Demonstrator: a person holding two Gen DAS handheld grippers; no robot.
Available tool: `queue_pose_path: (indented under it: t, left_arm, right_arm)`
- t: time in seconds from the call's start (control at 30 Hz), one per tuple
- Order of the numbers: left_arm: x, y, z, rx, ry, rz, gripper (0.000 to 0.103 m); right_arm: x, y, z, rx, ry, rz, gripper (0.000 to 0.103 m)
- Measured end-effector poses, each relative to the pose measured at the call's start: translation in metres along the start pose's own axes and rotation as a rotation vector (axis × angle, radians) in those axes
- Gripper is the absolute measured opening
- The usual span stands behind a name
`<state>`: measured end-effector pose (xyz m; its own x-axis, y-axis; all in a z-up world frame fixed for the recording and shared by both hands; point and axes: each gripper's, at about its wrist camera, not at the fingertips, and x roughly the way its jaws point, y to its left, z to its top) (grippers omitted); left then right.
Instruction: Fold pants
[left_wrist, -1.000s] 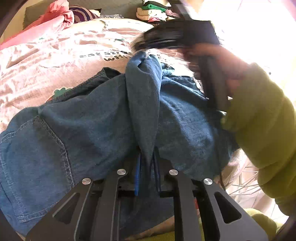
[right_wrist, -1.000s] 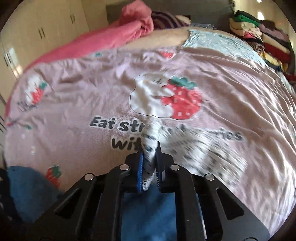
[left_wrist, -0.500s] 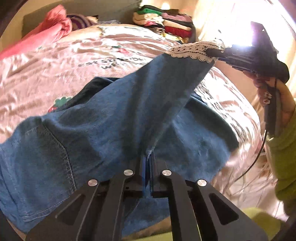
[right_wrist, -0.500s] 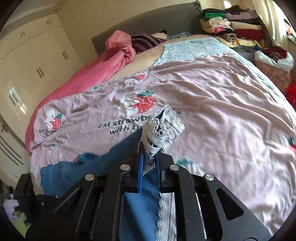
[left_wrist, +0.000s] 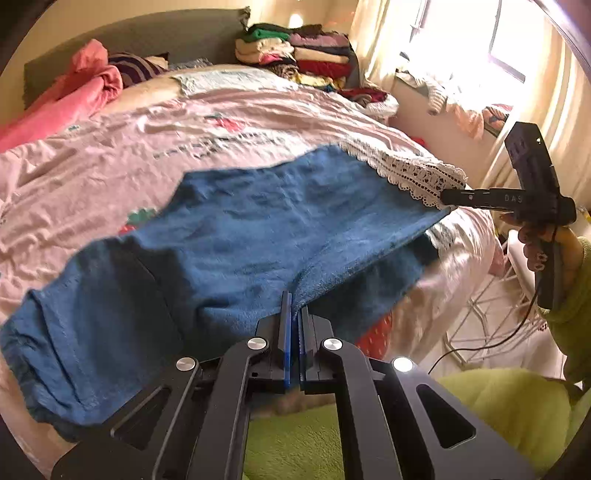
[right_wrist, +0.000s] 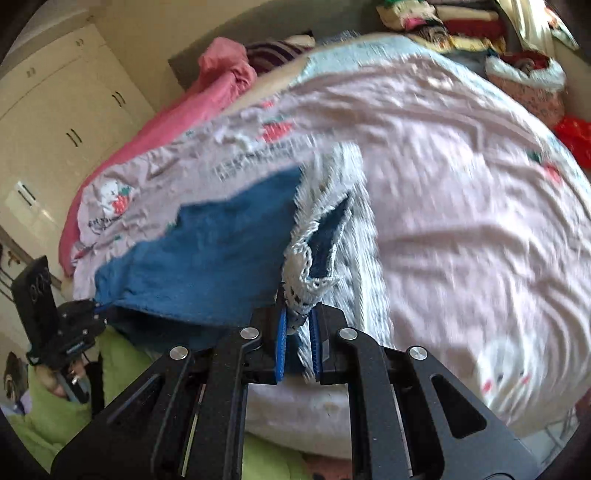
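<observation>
Left to right, left wrist view first. Pink blanket (left_wrist: 74, 99) bunched at the far left by the headboard, on the bed (left_wrist: 110, 177) with its pink strawberry-print cover. No containers in either view; the only stored goods are the stacked folded clothes (left_wrist: 295, 51) at the far end of the bed.

Blue denim pants (left_wrist: 240, 240) sit on the near part of the bed: waist end down at near left, one leg lifted and stretched flat toward the right. Left gripper (left_wrist: 293, 321), near centre, has its jaws clenched on the near edge of that leg. Further right, the lace-trimmed hem (left_wrist: 413, 173) is up off the bed. Right gripper (left_wrist: 448, 197) pinches the corner of that hem, jaws clenched on the pants; the right wrist view confirms, with lace and denim caught between the blue pads (right_wrist: 282, 336). Person's right hand (left_wrist: 543, 251) on the handle, green sleeve at the right edge.

Step in hand, my read: leg spread and tensioned between both grippers, fold not laid yet. The lower leg shows dark underneath.

Next move calls for: keep both grips tight, carry the stretched leg over to line up with the lower leg or the waist, lower flat, then let go. Risk: slack bunches the denim, and the lace could slip from the pads.
</observation>
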<state>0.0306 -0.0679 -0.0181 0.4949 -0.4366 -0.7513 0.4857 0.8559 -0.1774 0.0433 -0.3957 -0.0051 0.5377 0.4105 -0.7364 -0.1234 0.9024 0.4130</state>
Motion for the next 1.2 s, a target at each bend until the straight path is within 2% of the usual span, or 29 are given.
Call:
queue_pose_path:
  t: [0.13,0.27,0.43,0.53,0.63,0.73,0.77,0.83,0.87,0.9,0.97,1.03,1.07,1.13,1.17,1.2]
  left_arm:
    - [0.012,-0.008,-0.010,0.031,0.047,0.016,0.002]
    - [0.011,-0.004,-0.016,0.008,0.053,0.013,0.002]
    - [0.023,-0.007,-0.021,0.017,0.093,0.010,0.002]
    - [0.031,-0.007,-0.024,0.020,0.117,0.018,0.005]
    - [0.032,-0.005,-0.026,0.006,0.119,0.010,0.006]
    - [0.027,-0.003,-0.028,-0.003,0.107,0.001,0.008]
    - [0.025,-0.003,-0.029,-0.009,0.103,-0.002,0.011]
    - [0.017,-0.001,-0.030,-0.022,0.087,-0.003,0.028]
    - [0.011,0.002,-0.030,-0.035,0.072,0.000,0.041]
    - [0.003,0.005,-0.030,-0.047,0.055,0.009,0.046]
    - [-0.016,0.016,-0.030,-0.084,0.008,0.039,0.047]
    - [-0.034,0.031,-0.031,-0.137,-0.032,0.080,0.053]
    - [-0.045,0.044,-0.033,-0.183,-0.054,0.120,0.064]
    - [-0.061,0.070,-0.041,-0.266,-0.080,0.204,0.066]
    - [-0.065,0.081,-0.045,-0.300,-0.082,0.237,0.066]
    - [-0.069,0.092,-0.049,-0.339,-0.081,0.279,0.071]
  right_arm:
    - [0.006,-0.009,-0.017,0.042,0.048,-0.010,0.006]
    - [0.000,-0.014,-0.024,0.077,0.051,0.042,0.006]
    - [0.013,-0.024,-0.031,0.090,0.095,0.008,0.006]
    - [0.011,-0.031,-0.034,0.126,0.104,0.008,0.012]
    - [-0.005,-0.028,-0.030,0.086,0.068,-0.056,0.026]
    - [-0.030,-0.022,-0.019,0.029,-0.035,-0.156,0.027]
    - [-0.036,-0.017,-0.015,-0.004,-0.073,-0.173,0.028]
    - [-0.037,0.000,-0.010,-0.093,-0.104,-0.165,0.034]
    - [-0.032,0.010,-0.010,-0.139,-0.102,-0.149,0.034]
    - [-0.023,0.022,-0.011,-0.188,-0.083,-0.119,0.036]
    - [-0.004,0.038,-0.015,-0.259,-0.039,-0.072,0.039]
    - [0.019,0.046,-0.019,-0.307,0.021,-0.074,0.042]
    - [0.030,0.046,-0.022,-0.316,0.055,-0.096,0.042]
    - [0.048,0.042,-0.027,-0.313,0.101,-0.117,0.044]
    - [0.050,0.040,-0.029,-0.308,0.100,-0.112,0.045]
    - [0.050,0.038,-0.029,-0.300,0.093,-0.097,0.049]
